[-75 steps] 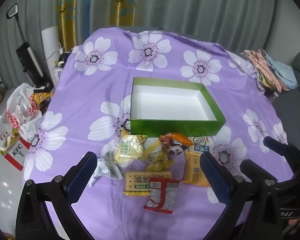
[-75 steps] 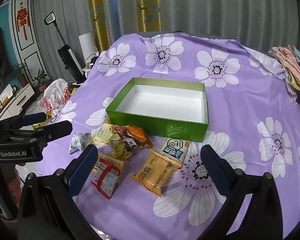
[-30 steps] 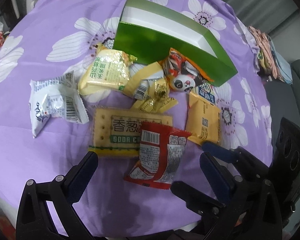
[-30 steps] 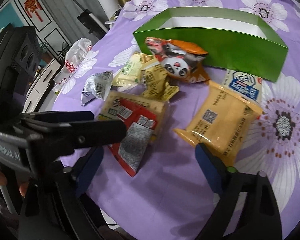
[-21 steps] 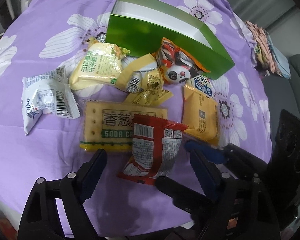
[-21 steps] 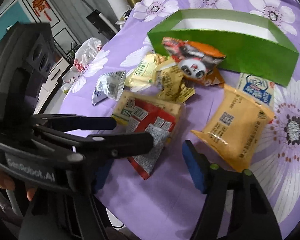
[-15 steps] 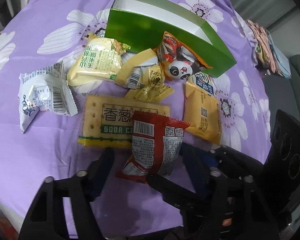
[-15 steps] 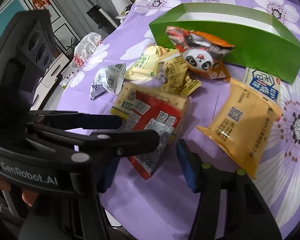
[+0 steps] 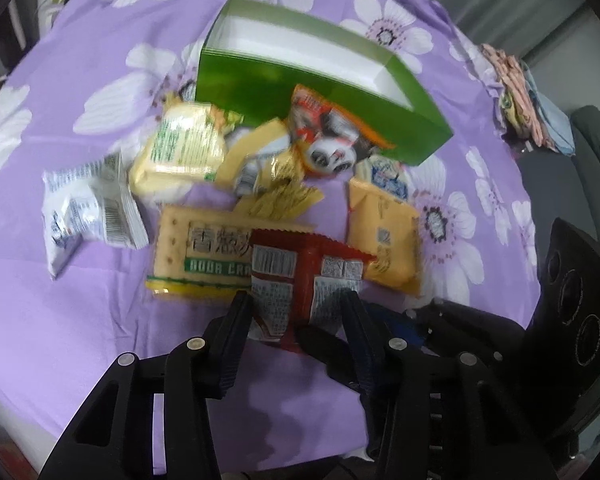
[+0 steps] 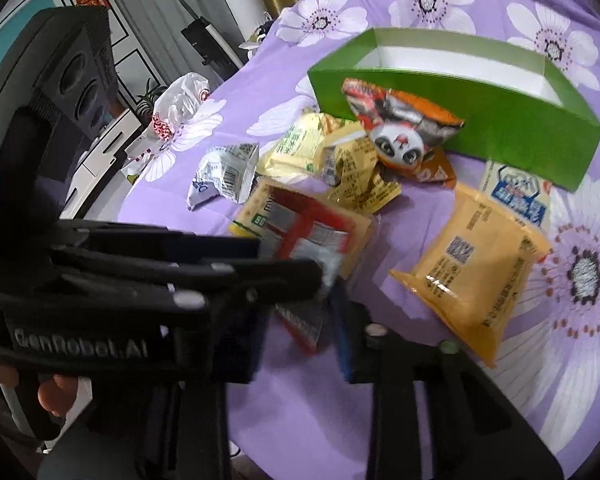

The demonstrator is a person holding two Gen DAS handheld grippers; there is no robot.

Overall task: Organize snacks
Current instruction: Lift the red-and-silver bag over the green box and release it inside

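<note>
Both grippers closing on the red packet

The left gripper (image 9: pixel 296 312) and right gripper (image 10: pixel 300 324) pinch the red packet (image 9: pixel 300 280), which lies on the cracker pack (image 9: pixel 204 256) (a second ago both stood wide apart). Next, I think: lift it into the green box (image 9: pixel 320 92).

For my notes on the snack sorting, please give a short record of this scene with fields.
surface: purple flowered cloth
container: green box, no snacks seen inside
snacks: loose pile in front of the box
red packet: lies on the soda cracker pack
left gripper: closing, pads at the red packet
right gripper: closing at the same packet
</note>
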